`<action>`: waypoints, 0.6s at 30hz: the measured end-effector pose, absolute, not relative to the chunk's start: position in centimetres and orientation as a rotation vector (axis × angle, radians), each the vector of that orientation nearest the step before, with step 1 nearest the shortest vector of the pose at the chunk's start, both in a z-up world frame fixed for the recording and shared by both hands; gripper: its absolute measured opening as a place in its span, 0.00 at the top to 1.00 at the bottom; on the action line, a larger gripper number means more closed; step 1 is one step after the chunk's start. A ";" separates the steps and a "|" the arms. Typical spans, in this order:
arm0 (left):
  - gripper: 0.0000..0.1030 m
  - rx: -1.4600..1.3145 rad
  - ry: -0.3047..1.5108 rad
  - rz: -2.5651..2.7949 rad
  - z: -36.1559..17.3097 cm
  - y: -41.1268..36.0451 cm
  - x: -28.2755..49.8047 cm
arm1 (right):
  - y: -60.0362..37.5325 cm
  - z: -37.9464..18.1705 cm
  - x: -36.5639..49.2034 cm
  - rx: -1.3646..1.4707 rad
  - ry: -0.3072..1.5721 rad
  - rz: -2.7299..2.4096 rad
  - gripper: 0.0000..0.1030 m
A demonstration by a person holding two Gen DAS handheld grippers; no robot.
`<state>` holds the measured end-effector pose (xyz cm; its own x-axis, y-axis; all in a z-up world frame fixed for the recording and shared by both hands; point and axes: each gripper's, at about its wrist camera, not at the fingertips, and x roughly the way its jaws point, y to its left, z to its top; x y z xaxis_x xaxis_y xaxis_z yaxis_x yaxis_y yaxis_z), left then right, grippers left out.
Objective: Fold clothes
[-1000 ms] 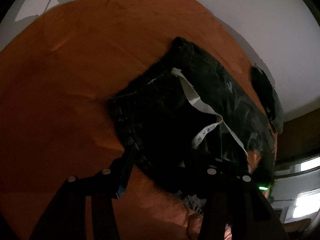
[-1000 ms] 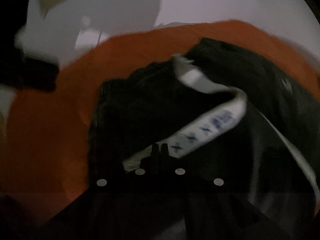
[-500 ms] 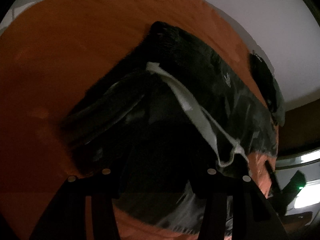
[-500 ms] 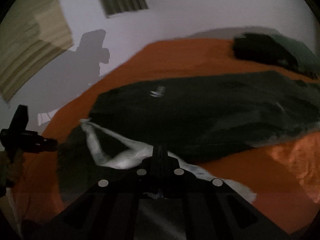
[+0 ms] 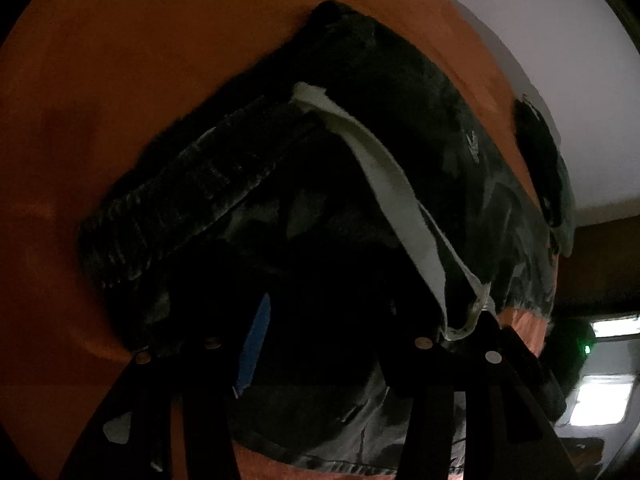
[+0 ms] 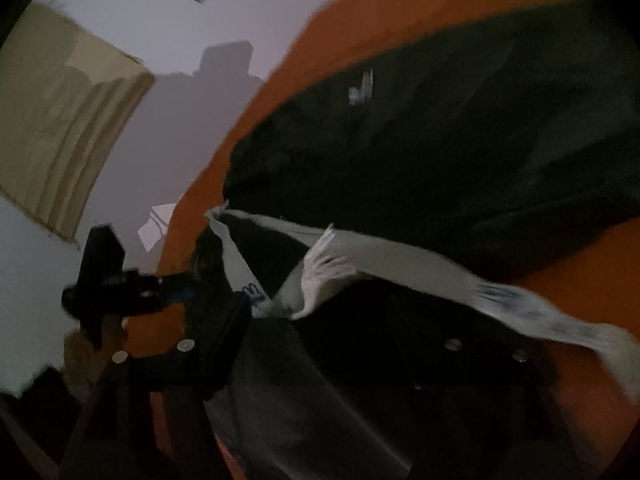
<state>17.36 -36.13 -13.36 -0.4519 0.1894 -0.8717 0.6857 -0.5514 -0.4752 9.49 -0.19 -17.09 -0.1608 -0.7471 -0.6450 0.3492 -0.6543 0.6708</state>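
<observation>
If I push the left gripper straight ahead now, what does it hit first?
The dark garment: the left gripper points into its bunched folds, its fingers apart and close to the cloth. The white band lies right of that line. Depth is unclear in the dim light.

Your supporting surface is an orange bedsheet-covered bed point(image 5: 120, 128), filling the view ahead of and to the left of your left fingers point(image 5: 256, 328). Directly on it lies a dark garment point(image 5: 420, 128), spread beyond those fingers, its ribbed hem towards their left and a white strip point(image 5: 384, 168) crossing it. A second, smaller dark garment point(image 5: 540, 160) lies apart, far right of the fingers, at the bed's edge.
</observation>
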 end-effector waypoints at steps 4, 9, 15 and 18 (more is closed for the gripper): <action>0.50 1.396 1.252 -2.059 -13.3 -36.4 17.7 | -3.9 -19.0 7.5 1.546 -0.453 -1.874 0.83; 0.50 1.362 1.232 -2.051 -13.3 -37.5 17.9 | -0.9 -15.7 7.8 1.421 -0.515 -2.092 0.99; 0.50 1.365 1.189 -1.992 -16.0 -39.0 18.9 | 4.2 -12.7 8.4 1.315 -0.538 -2.265 0.98; 0.50 1.342 1.203 -1.999 -15.8 -39.0 19.3 | 4.1 -14.6 7.9 1.407 -0.514 -2.234 0.98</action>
